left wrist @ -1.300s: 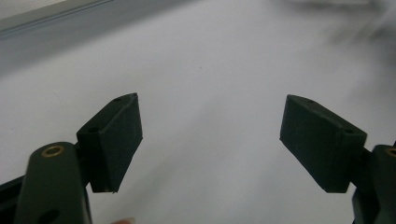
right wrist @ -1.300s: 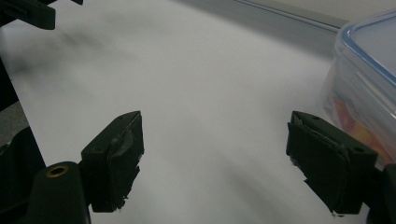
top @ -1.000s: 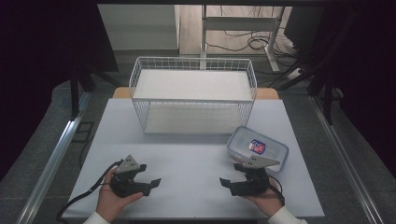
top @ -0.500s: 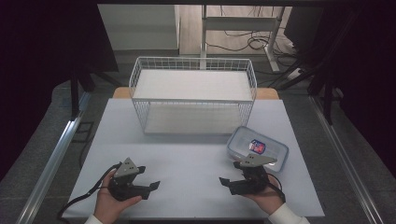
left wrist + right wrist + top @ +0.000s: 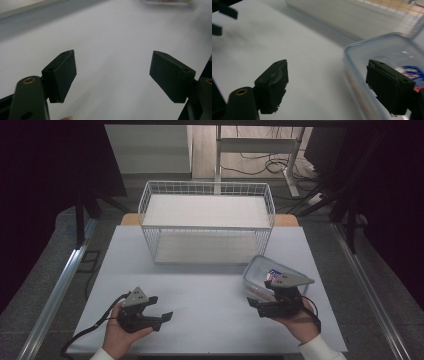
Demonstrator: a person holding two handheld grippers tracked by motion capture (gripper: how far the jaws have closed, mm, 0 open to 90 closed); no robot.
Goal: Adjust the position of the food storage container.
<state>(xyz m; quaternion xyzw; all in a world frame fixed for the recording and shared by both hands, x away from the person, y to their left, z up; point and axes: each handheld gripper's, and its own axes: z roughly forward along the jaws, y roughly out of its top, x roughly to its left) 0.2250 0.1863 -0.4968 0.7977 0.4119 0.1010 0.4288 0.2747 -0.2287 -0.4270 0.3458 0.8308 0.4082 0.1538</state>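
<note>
In the high view, a white desk (image 5: 210, 315) is being shown with a wire basket (image 5: 207, 227) standing at the upper centre of the frame and a clear lidded container (image 5: 260, 272) lying at the lower right, just beside the basket's near right corner. The right tool (image 5: 256, 304) is being held by a hand at the lower right, its body overlapping the container's near side and its tips pointed toward the left of the frame. The left tool (image 5: 162, 318) is being held at the lower left, well apart from the container, resting low over the bare desk and pointed to the right.

In the left gripper view, the left tool (image 5: 112, 72) is being kept wide, with nothing but white desk between its jaws; a blurred edge of the container (image 5: 165, 1) is being caught at the top right.

In the right gripper view, the right tool (image 5: 327, 82) is being held wide and empty, with the container's (image 5: 382, 50) rim lying between its jaws, nearer the right one, and not yet touched. An approach to the container is judged to be in hand; next, the jaws would need to be lowered astride the rim or lid edge and closed.
</note>
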